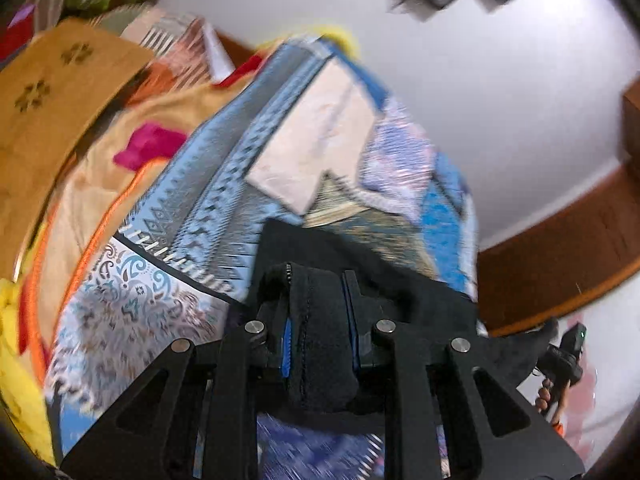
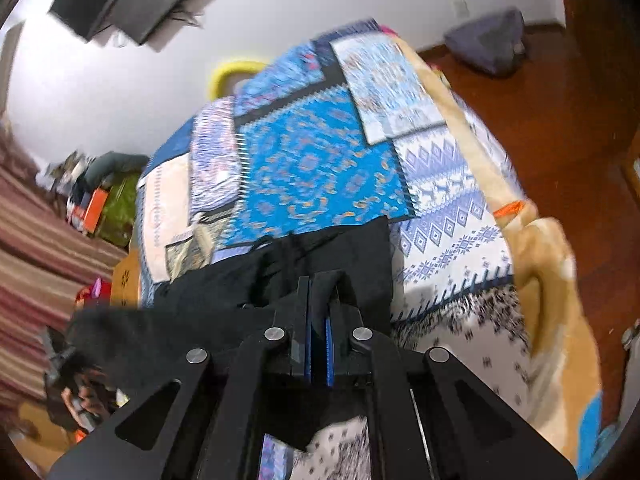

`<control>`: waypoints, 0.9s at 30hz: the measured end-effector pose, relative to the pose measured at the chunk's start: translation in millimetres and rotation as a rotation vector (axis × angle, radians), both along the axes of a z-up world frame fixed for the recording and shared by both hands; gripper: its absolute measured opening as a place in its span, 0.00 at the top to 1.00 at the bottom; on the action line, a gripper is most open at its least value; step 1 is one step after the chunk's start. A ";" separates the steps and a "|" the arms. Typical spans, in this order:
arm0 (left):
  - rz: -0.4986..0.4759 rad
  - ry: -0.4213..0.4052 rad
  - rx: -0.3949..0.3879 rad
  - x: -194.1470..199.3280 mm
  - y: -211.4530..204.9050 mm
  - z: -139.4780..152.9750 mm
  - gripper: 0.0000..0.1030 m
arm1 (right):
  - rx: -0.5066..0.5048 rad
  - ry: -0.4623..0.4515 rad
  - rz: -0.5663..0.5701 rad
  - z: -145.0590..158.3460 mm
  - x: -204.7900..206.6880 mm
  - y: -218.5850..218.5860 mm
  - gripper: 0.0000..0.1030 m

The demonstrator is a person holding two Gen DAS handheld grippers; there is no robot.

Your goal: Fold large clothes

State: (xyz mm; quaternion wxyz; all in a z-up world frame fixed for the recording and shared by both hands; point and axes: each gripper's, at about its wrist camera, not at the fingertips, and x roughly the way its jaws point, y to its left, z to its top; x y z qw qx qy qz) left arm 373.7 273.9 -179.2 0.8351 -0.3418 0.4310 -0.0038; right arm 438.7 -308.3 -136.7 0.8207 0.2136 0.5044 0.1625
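Note:
A black garment [image 1: 320, 252] is held over a bed with a blue patterned quilt [image 1: 208, 200]. My left gripper [image 1: 320, 320] is shut on a thick bunched hem of the black garment, which wraps between its fingers. My right gripper [image 2: 320, 300] is shut on another edge of the same black garment [image 2: 332, 252], and the cloth spreads ahead of it over the quilt [image 2: 320, 160]. The other gripper and the hand holding it show at the right edge of the left wrist view [image 1: 568, 356] and at the lower left of the right wrist view [image 2: 76, 392].
A tan wooden headboard [image 1: 48, 112] and piled clothes [image 1: 152, 144] lie left of the bed. A wooden floor [image 2: 540, 92] with a grey cushion [image 2: 488, 40] lies to the right. A striped curtain [image 2: 36, 248] and boxes [image 2: 100, 208] stand on the far side.

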 end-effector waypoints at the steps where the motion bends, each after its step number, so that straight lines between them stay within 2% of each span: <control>1: 0.004 0.028 -0.010 8.7 2.5 -16.0 0.80 | 0.002 0.021 0.004 -8.1 6.5 -0.4 0.96; 5: -0.016 0.103 -0.050 29.8 2.3 -60.3 0.80 | -0.032 0.046 0.057 -33.3 21.9 9.0 0.96; 9: -0.052 0.140 -0.038 36.4 -1.4 -72.9 0.79 | -0.051 0.081 0.125 -40.1 26.1 11.9 0.94; 12: -0.074 0.149 0.006 35.5 -4.0 -63.4 0.79 | -0.047 0.116 0.138 -36.6 26.7 4.7 0.92; 17: -0.131 0.150 0.109 31.4 -8.1 -36.1 0.77 | -0.079 0.070 0.197 -6.9 11.5 -3.1 0.90; 21: -0.136 0.160 0.123 30.4 -7.4 -23.7 0.76 | -0.116 0.033 0.259 11.7 2.2 -8.6 0.90; 22: -0.137 0.163 0.126 31.3 -7.6 -23.2 0.76 | -0.120 0.039 0.239 13.0 2.0 -13.9 0.88; 24: -0.137 0.172 0.135 32.5 -8.7 -24.6 0.76 | -0.224 0.013 0.145 18.9 1.2 -26.4 0.77; 27: -0.115 0.195 0.139 34.5 -9.7 -30.6 0.76 | -0.306 -0.015 -0.004 31.0 -7.2 -55.1 0.77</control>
